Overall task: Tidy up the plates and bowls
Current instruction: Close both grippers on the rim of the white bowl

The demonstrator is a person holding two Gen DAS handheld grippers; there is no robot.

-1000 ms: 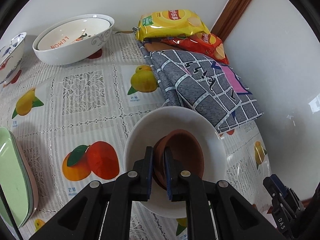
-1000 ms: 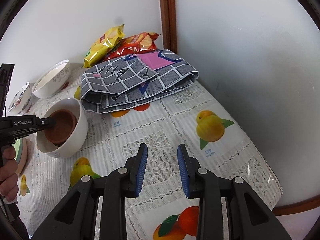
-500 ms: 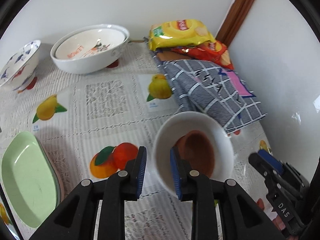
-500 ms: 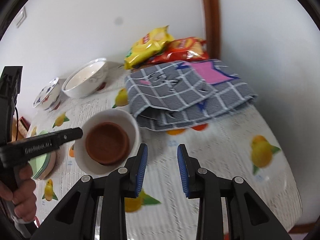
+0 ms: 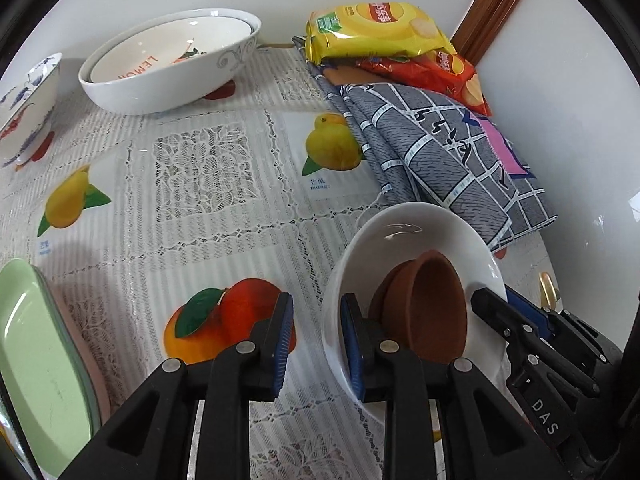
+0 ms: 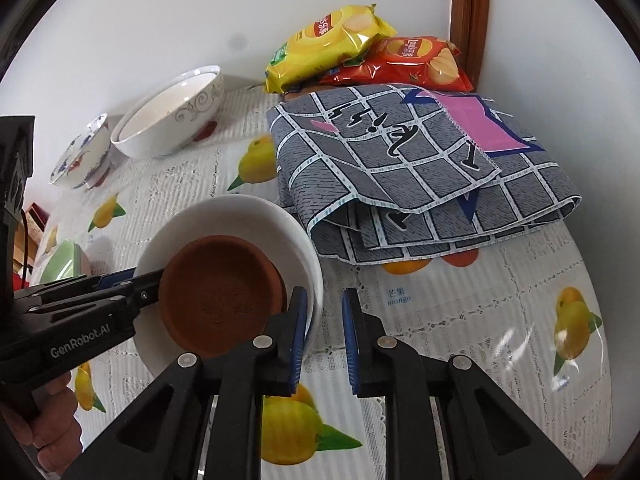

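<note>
left tongs [image 5: 314,340]: part open, astride near rim of white bowl [image 5: 416,240], no grip | right tongs [image 6: 324,334]: closing over far rim, not pressing yet | brown bowl [image 6: 222,292]: nested, tilted, on tabletop [image 5: 200,200] | risk: one-sided pinch tips stack, brown bowl slides out

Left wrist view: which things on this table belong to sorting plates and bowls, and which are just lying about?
Belong to the job:
white bowl
brown bowl inside it
big white bowls, nested
blue-patterned bowl
green plate

Just lying about:
yellow snack bag
red snack bag
folded grey cloth
</note>
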